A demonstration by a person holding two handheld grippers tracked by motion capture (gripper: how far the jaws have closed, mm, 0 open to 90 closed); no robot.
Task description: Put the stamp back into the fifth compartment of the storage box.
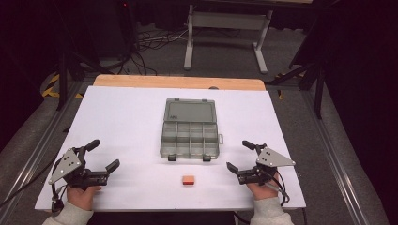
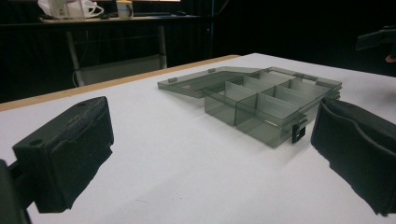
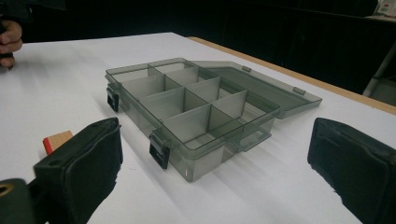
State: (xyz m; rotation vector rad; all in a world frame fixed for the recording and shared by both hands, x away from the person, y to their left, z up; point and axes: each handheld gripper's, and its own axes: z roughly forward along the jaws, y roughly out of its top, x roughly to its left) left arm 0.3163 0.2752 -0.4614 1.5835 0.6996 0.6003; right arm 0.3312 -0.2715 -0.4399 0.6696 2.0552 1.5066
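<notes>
1. Two grippers rest near the front edge of the white table [image 1: 117, 108], one at each side; the left gripper [image 1: 104, 154] has its jaws spread wide with nothing between them, and the right gripper [image 1: 238, 154] likewise stands spread and empty.
2. The small orange block [image 1: 188, 180] lies alone on the table between the two grippers, just in front of the organiser box [image 1: 190, 140] and apart from it; in the right gripper view it peeks out behind the left jaw [image 3: 57, 140].
3. The box sits mid-table with its lid [image 1: 189, 111] folded flat away from the person; its compartments look empty, and its two dark latches [image 1: 172, 157] face the person.
4. The step in hand, as I judge it, is reaching for the block to put it in a compartment; the right gripper seems the handier, though either could reach.
5. To do it well: come down over the block with the jaws straddling its short sides; close squarely so it does not twist or skid on the smooth table; lift clear of the box's front wall before moving over a cell.
6. The block's long axis runs left to right across the table, parallel to the box's front wall; its broad face lies flat and up.
7. The box's long axis, lid included, runs away from the person; the tray's rows run crosswise.
</notes>
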